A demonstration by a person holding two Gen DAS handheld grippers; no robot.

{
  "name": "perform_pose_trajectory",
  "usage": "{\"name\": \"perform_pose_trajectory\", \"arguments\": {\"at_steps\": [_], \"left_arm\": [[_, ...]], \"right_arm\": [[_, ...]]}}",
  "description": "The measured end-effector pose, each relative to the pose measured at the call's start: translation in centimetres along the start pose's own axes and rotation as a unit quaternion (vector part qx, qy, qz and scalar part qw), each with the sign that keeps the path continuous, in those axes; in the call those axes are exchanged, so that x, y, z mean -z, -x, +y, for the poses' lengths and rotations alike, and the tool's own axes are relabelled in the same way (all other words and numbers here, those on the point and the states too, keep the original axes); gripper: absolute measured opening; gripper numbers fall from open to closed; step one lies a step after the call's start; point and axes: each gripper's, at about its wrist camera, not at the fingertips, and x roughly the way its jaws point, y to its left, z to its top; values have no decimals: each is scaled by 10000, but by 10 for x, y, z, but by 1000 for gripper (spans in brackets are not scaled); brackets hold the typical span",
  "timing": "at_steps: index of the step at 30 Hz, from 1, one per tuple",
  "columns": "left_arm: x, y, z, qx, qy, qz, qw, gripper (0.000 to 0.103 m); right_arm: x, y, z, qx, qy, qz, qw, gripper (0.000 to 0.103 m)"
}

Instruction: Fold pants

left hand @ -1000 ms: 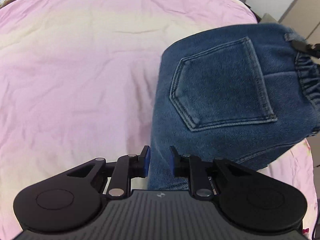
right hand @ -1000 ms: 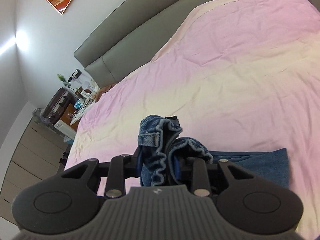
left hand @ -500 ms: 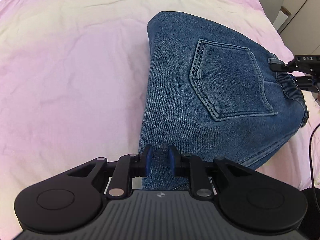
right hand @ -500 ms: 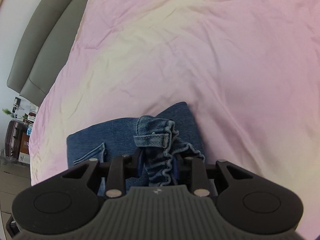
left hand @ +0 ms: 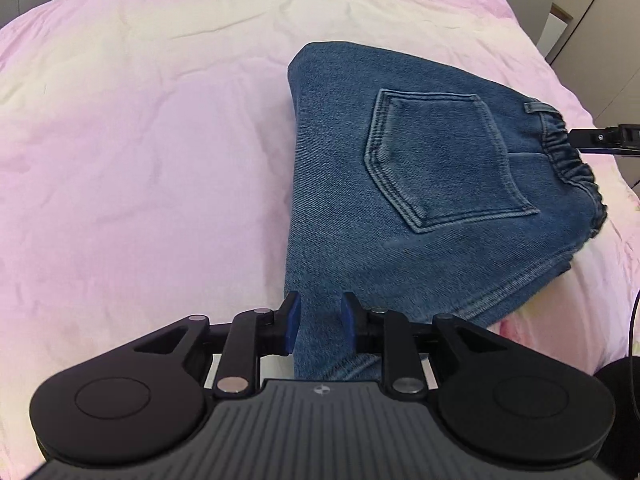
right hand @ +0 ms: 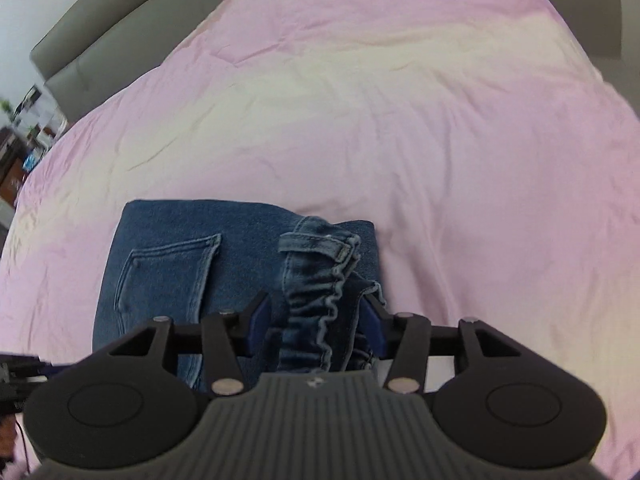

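Observation:
Folded blue denim pants [left hand: 420, 184] lie on the pink bed sheet [left hand: 140, 140], back pocket [left hand: 440, 160] facing up. My left gripper [left hand: 318, 320] has its jaws a little apart around the pants' near edge. My right gripper [right hand: 316, 316] has widened jaws with the bunched elastic waistband [right hand: 316, 292] standing between them; the pants [right hand: 172, 264] spread left of it. The right gripper's fingers [left hand: 600, 138] show at the right edge of the left wrist view by the waistband.
A grey headboard [right hand: 100, 28] runs along the far side of the bed. A cluttered nightstand [right hand: 20, 128] stands at the far left. Cabinets and a chair [left hand: 560, 8] stand beyond the bed's right edge. A black cable [left hand: 632, 320] hangs at the right.
The pants were lowered from the air onto the sheet and now lie folded. My right gripper's jaws have opened wider around the waistband. My left gripper's jaws have opened a little.

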Motion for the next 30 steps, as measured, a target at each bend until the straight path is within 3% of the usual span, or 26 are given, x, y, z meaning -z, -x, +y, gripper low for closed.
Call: {"name": "perform_pose_trajectory", "arguments": {"at_steps": [3, 5, 7, 10, 15, 17, 19, 20, 24, 30], "left_arm": [[11, 12, -7, -93, -313, 26, 9995, 29], [18, 13, -15, -159, -541, 46, 9984, 35], [29, 18, -20, -191, -777, 62, 9968, 51], [46, 21, -26, -337, -1043, -4, 9940, 69], [66, -3, -42, -595, -1367, 18, 9888, 76], [73, -15, -50, -989, -1584, -12, 9824, 71], [75, -21, -48, -1254, -1434, -29, 9817, 46], [75, -19, -41, -1004, -1177, -21, 9880, 36], [76, -9, -13, -700, -512, -137, 9961, 28], [76, -19, 20, -324, 113, 248, 9991, 25]], "right_arm": [[17, 29, 26, 15, 737, -313, 9968, 36], [29, 38, 44, -13, 1217, -438, 9916, 33], [42, 39, 55, -45, 1534, -465, 9871, 28], [64, 33, 55, -58, 1485, -362, 9882, 21], [90, 24, 52, 49, 1563, -618, 9858, 17], [95, 15, 51, 131, 1515, -614, 9865, 17], [101, 8, 44, 155, 1536, -594, 9862, 17], [105, 5, 41, 232, 1549, -607, 9858, 17], [113, -4, 21, 110, 1422, -634, 9877, 17], [118, -20, 26, 138, 1621, -608, 9848, 17]]}}
